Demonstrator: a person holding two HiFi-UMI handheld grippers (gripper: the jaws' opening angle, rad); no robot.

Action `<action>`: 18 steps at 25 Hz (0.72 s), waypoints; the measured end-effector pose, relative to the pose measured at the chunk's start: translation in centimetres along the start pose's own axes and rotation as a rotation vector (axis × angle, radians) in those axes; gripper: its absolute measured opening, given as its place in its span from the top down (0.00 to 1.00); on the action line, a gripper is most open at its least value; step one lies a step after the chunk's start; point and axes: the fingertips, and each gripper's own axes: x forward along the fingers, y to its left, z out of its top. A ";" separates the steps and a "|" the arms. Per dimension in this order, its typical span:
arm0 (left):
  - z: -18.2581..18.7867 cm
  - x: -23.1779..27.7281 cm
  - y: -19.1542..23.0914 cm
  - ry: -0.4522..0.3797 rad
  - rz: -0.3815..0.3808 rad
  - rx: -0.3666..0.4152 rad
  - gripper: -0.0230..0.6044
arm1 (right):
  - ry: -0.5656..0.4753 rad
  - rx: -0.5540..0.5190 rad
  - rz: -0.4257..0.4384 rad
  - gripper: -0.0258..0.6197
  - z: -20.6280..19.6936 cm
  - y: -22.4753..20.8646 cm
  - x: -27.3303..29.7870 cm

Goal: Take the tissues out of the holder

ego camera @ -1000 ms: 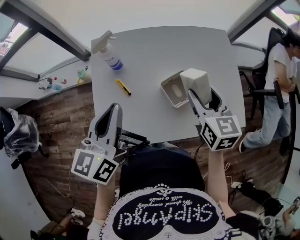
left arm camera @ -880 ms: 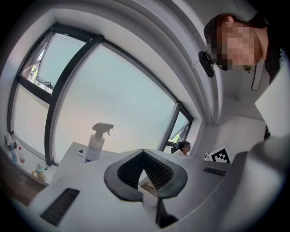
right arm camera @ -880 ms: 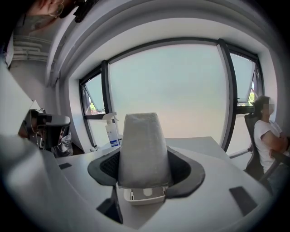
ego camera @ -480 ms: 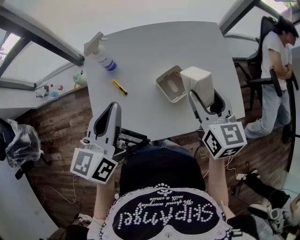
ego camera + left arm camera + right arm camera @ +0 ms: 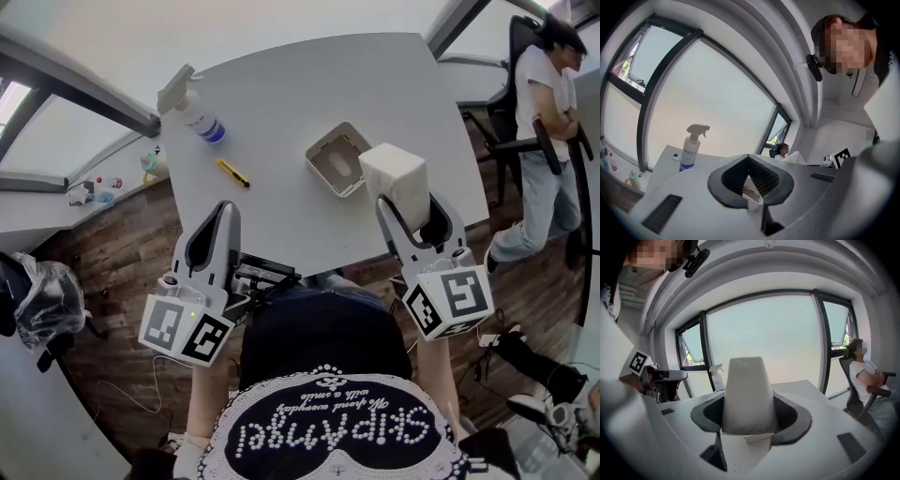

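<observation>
Tissue pack (image 5: 394,178): white block, likely light, soft and crushable. It is pinched across its lower sides by the right gripper (image 5: 412,210), near the table (image 5: 309,84) edge and clear of the holder (image 5: 322,161). Left gripper (image 5: 217,214): jaws pressed together, empty.

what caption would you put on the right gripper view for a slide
Right gripper shut on the white tissue pack, with the table and tall windows behind.

The right claw (image 5: 412,202) lifts the tissue pack (image 5: 395,178) higher off the surface (image 5: 281,103). The pack now hangs clear of the holder (image 5: 320,161).
</observation>
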 end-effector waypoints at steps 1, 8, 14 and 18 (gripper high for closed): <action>0.0 0.0 0.0 0.001 -0.003 0.000 0.96 | -0.001 0.001 -0.002 0.55 -0.2 0.1 -0.2; 0.0 0.1 -0.1 0.002 -0.017 0.002 0.96 | 0.005 0.021 -0.016 0.55 -1.2 0.1 -2.0; -0.1 0.1 -0.3 0.009 -0.029 -0.003 0.96 | 0.020 0.047 -0.032 0.55 -2.2 0.4 -3.3; -0.1 0.1 -0.4 0.008 -0.032 -0.011 0.96 | 0.029 0.051 -0.020 0.55 -3.1 0.7 -3.6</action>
